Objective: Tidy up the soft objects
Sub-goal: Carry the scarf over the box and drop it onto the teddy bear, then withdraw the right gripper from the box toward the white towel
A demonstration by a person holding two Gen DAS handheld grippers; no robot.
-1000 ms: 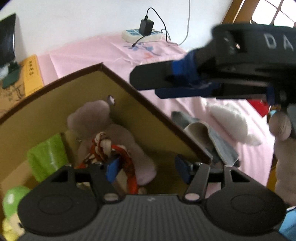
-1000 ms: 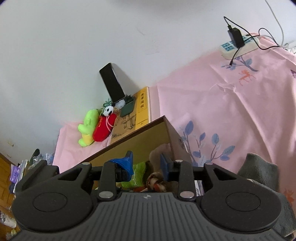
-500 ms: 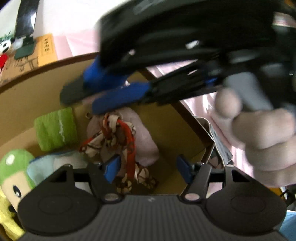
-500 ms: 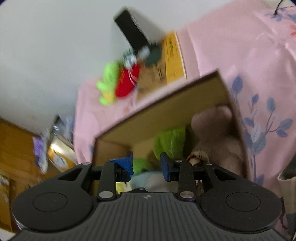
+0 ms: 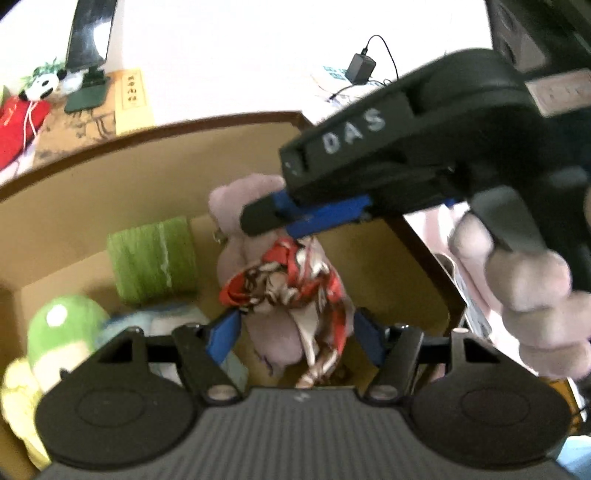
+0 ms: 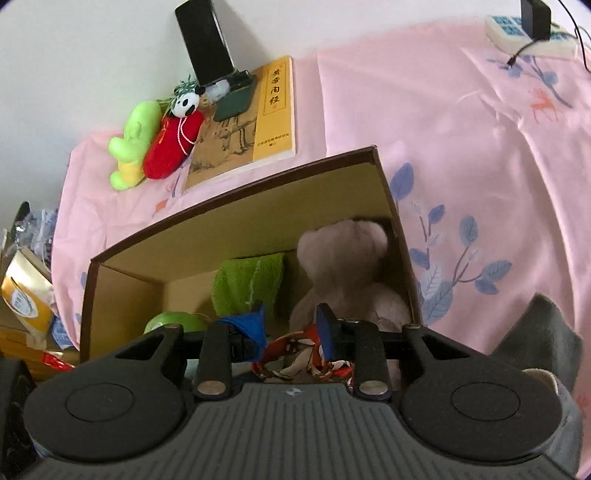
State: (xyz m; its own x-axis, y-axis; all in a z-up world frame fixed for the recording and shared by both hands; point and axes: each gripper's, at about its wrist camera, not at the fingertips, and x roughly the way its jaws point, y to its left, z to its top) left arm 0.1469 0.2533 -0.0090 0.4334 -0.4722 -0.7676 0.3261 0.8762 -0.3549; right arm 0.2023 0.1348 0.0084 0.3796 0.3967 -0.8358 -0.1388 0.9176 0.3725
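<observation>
An open cardboard box [image 5: 147, 136] [image 6: 258, 181] holds a pinkish plush bear [image 5: 236, 195] [image 6: 343, 251] with a red patterned scarf [image 5: 291, 284] [image 6: 295, 354] lying on it. A green towel [image 5: 151, 254] [image 6: 247, 284] and a green mushroom plush [image 5: 62, 325] [image 6: 173, 321] are in the box too. My right gripper [image 5: 266, 218] [image 6: 291, 328], held by a hand [image 5: 524, 302], reaches in from the right. Its jaws are closing with the scarf's raised top pinched between them. My left gripper [image 5: 295, 339] hangs open over the scarf's lower end and the bear.
The box stands on a pink flowered cloth [image 6: 461, 147]. Behind it lie a yellow book [image 6: 258, 118], a phone on a stand [image 6: 207, 40], a lime plush [image 6: 136, 140] and a red plush with a panda [image 6: 173, 144]. A power strip [image 6: 528, 29] is far right, a grey cloth [image 6: 539, 332] near right.
My right gripper swung over the box, dipped onto the scarf and narrowed its jaws. The scarf now stands bunched up under it. My left gripper shifted further over the box.
</observation>
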